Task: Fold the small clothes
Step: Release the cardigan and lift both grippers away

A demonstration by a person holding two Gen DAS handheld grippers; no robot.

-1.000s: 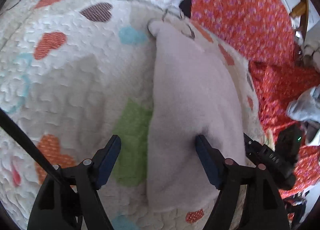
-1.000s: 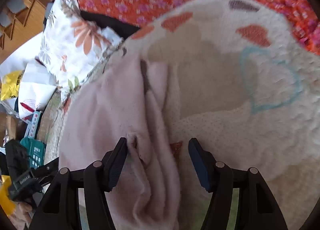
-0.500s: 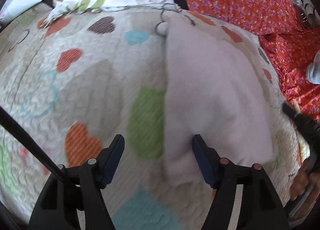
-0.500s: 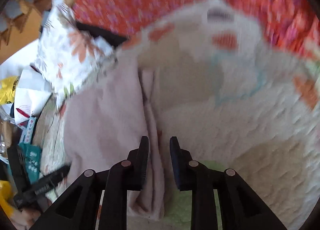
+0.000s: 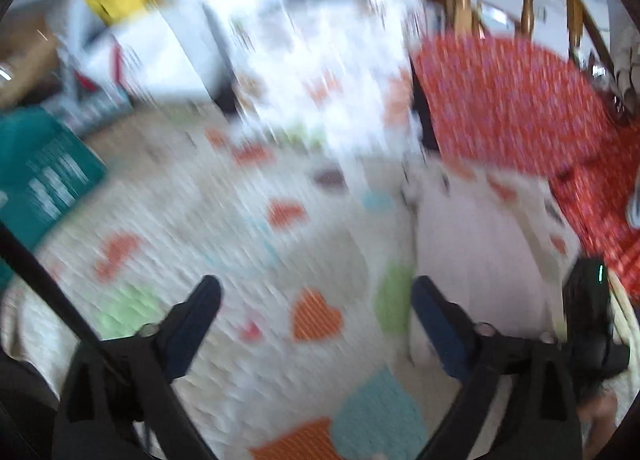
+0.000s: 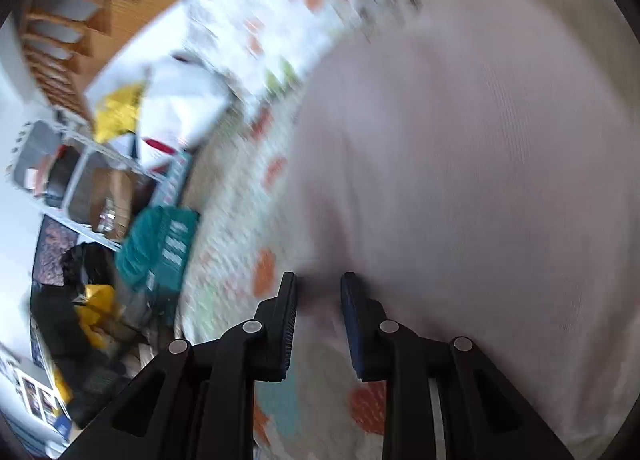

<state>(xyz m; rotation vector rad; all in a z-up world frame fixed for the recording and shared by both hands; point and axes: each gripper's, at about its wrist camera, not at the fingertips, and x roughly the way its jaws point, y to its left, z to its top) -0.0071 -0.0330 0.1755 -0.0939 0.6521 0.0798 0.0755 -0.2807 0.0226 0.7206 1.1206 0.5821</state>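
Where quilted, soft pink garment [image 6: 460, 147]

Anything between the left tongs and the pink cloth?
Only bare heart-print quilt, seen in the left wrist view. The left tongs are open and empty; the pink cloth lies by their right finger.

No word, number or brand can be read in either view; motion blur smears everything. The teal box [image 5: 44, 175] at the left of the left wrist view carries rows of white print, but the lines run together into pale streaks; the same teal box [image 6: 160, 244] in the right wrist view shows white blocks of lettering, equally illegible. The yellow packet [image 6: 114, 115] and the white bag [image 6: 180, 107] with a red mark beside it bear no legible lettering; the small pictures [image 6: 38, 400] at the lower left are too small to make out.
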